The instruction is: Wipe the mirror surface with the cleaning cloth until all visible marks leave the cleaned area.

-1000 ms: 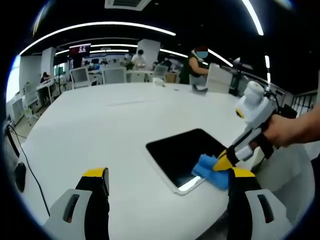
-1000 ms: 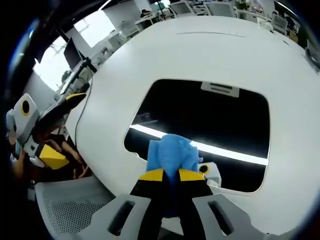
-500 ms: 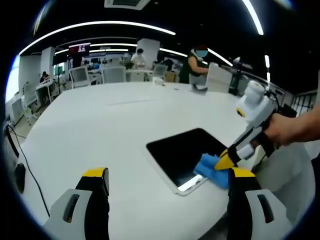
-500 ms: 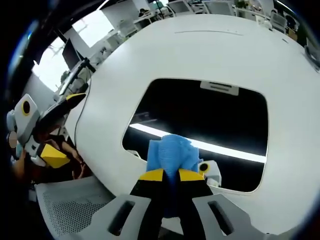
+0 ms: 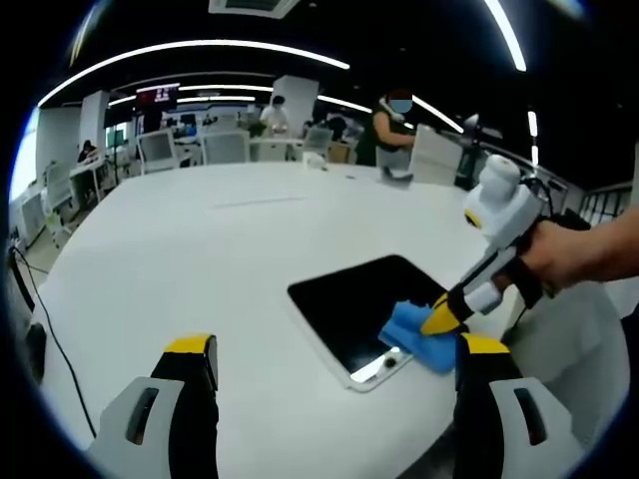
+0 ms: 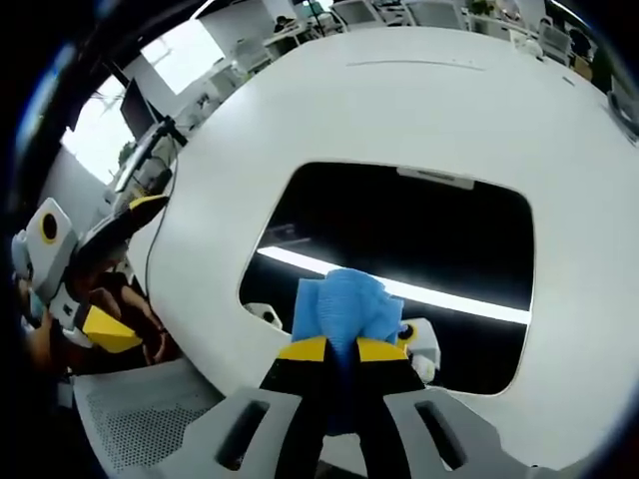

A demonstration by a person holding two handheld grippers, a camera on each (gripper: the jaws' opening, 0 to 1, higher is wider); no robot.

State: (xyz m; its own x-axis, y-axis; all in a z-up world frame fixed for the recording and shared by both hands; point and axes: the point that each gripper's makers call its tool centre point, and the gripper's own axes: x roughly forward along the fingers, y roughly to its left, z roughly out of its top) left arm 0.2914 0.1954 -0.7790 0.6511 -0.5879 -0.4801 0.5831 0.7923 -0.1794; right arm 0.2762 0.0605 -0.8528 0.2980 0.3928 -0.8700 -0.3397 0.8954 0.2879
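No writing can be read on anything here. The mirror (image 6: 399, 259) is a dark rounded rectangle with a pale rim, lying flat near the table (image 5: 200, 259) edge; it reflects a bright ceiling light as a streak. In the left gripper view its long axis runs from the near edge away toward the table's middle. The right gripper (image 6: 341, 349) has its jaws closed on the cloth (image 6: 344, 309), a crumpled blue wad pressed on the mirror's near end. The left gripper (image 5: 329, 349) hovers above the table, jaws wide apart and holding nothing
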